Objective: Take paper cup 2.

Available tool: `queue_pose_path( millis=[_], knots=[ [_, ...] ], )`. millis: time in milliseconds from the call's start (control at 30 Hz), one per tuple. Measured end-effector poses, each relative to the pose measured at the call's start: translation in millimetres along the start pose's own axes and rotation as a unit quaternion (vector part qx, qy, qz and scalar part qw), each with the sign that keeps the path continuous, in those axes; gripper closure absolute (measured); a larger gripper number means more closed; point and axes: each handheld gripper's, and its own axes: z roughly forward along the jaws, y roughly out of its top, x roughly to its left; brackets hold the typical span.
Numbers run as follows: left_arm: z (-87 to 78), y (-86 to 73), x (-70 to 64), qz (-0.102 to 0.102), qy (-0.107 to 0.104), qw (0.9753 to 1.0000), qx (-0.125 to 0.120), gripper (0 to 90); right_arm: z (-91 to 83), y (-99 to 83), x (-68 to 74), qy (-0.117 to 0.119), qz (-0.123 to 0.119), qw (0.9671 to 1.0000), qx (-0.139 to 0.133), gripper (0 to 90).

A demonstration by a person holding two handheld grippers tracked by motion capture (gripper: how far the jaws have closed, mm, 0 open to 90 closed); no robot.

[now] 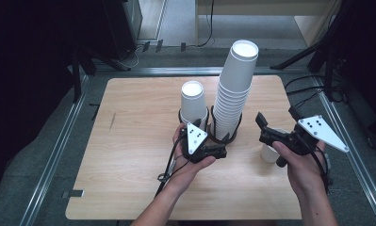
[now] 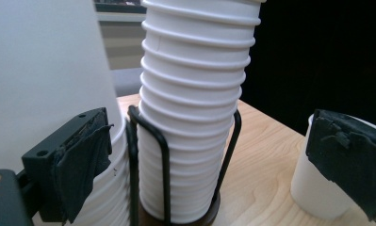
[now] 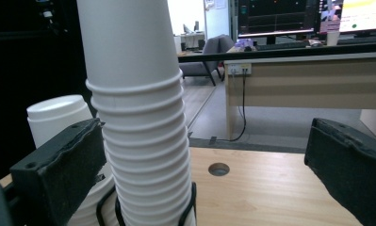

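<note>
Two hands come in from the near edge of the table, each holding a gripper. From above, the left gripper sits at the near foot of the two cup stacks, its grey plate tilted up. In its own view its jaws are spread wide: the left jaw lies against the short stack, the right jaw in front of a loose cup, and the tall stack stands between them, untouched.

Right of the stacks, the right gripper is held above the table, pointing far and left. Its jaws are also wide apart, holding nothing; in its view the tall stack rises just inside the left jaw.

Both stacks are upside-down white paper cups in black wire holders near the table's middle, side by side, the short stack on the left and the tall stack on the right, leaning slightly. The loose cup stands on the table just under the right gripper, near the right hand.
</note>
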Motion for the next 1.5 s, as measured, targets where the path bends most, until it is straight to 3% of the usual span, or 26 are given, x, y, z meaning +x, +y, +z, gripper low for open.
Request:
queue_pose_path(
  millis=[333,567,733,833,933,1200,1500],
  knots=[
    [25.7,15.0,-8.7,0.013,0.017,0.9997,-0.008,0.9,29.4,29.3,15.7,0.027,0.004,0.9996,-0.005,0.0],
    [40.3,24.3,-13.6,0.02,0.009,0.9998,-0.004,0.9,44.1,38.7,17.1,0.038,0.006,0.9992,0.002,0.0],
    [50.6,27.9,-13.3,0.027,0.04,0.9988,-0.005,0.9,54.7,41.9,16.1,0.042,0.011,0.9991,0.001,0.0],
    [54.7,28.9,-15.3,0.042,0.072,0.9965,-0.01,1.0,61.6,44.1,19.3,0.049,0.008,0.9988,0.0,0.0],
    [57.2,29.8,-17.7,0.045,0.079,0.9957,-0.015,0.9,67.9,46.6,24.6,0.055,0.001,0.9985,0.002,0.0],
    [66.3,27.7,-22.0,0.025,0.085,0.996,-0.009,0.9,83.7,51.5,26.7,0.052,-0.01,0.9985,0.012,0.0],
    [74.2,32.1,-25.5,0.009,0.094,0.9955,-0.013,0.9,94.2,54.1,31.9,0.081,-0.015,0.9964,0.018,0.0]
  ],
)
